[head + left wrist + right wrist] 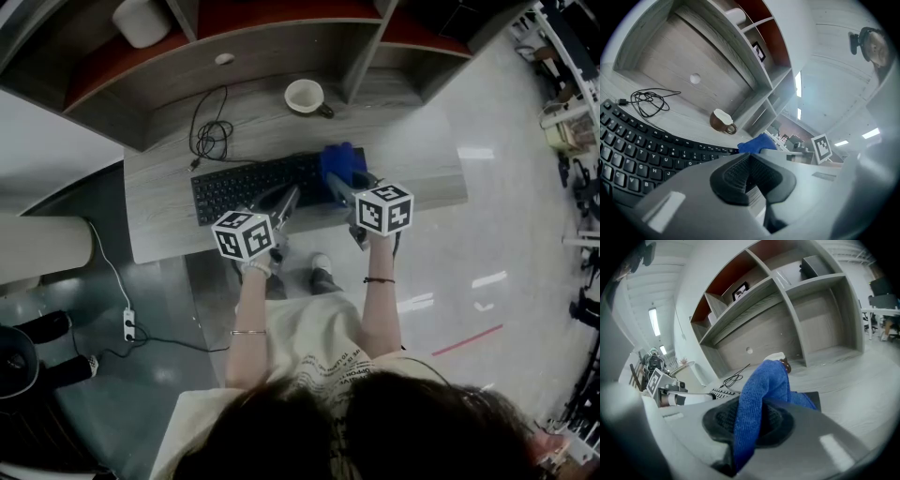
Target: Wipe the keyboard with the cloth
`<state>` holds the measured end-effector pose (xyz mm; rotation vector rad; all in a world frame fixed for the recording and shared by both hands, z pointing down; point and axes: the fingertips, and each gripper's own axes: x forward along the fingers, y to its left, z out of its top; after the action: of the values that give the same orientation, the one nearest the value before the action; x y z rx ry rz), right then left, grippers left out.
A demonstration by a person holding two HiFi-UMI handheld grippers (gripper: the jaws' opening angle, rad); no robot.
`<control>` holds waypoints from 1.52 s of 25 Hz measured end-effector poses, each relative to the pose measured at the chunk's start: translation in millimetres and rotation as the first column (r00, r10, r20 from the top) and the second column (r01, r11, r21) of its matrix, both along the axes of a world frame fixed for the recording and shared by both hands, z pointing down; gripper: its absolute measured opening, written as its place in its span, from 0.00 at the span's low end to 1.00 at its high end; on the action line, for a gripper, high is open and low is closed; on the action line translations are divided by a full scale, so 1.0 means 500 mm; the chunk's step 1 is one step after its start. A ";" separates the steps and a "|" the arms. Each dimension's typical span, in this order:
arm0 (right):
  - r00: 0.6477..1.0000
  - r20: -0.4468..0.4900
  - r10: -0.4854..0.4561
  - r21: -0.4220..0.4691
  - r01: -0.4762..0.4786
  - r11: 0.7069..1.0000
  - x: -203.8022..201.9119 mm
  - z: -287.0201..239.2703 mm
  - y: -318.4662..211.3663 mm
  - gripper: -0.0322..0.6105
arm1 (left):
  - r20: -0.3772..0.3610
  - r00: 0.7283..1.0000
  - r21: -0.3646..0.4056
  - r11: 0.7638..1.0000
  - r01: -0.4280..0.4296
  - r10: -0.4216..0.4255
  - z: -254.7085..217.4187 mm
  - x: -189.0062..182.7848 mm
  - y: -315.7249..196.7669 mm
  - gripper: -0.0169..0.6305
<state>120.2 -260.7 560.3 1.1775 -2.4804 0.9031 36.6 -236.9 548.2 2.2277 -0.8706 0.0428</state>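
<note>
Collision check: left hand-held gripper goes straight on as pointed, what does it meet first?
The left hand-held gripper, shut and empty, likely meets the blue cloth at the right end of the keyboard; depth is unclear, so the keys could come first.

Bright, even light is cast by ceiling strips (798,83), with glare on the floor (475,153). Both gripper views are bent and darkened at the edges; the left gripper (749,157) is blurred.

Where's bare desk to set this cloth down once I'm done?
Widest bare patch: the desk right of the keyboard and cup. A narrower strip lies left of the keyboard. Behind it is crowded: coiled cable and cup.
</note>
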 end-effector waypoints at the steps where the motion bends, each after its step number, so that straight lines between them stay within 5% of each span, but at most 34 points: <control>1: 1.000 0.000 -0.001 0.001 0.001 1.000 -0.004 0.000 0.000 0.13 | 0.000 1.000 0.001 1.000 0.000 0.000 -0.001 -0.003 0.000 0.02; 38: 1.000 0.015 -0.014 -0.011 0.014 1.000 -0.106 0.008 0.013 0.13 | 0.005 1.000 -0.005 1.000 0.016 -0.016 0.006 -0.104 0.020 0.02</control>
<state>67.1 -254.0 564.3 1.1527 -2.4895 0.9239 -15.2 -226.7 551.1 2.2166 -0.8899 0.0425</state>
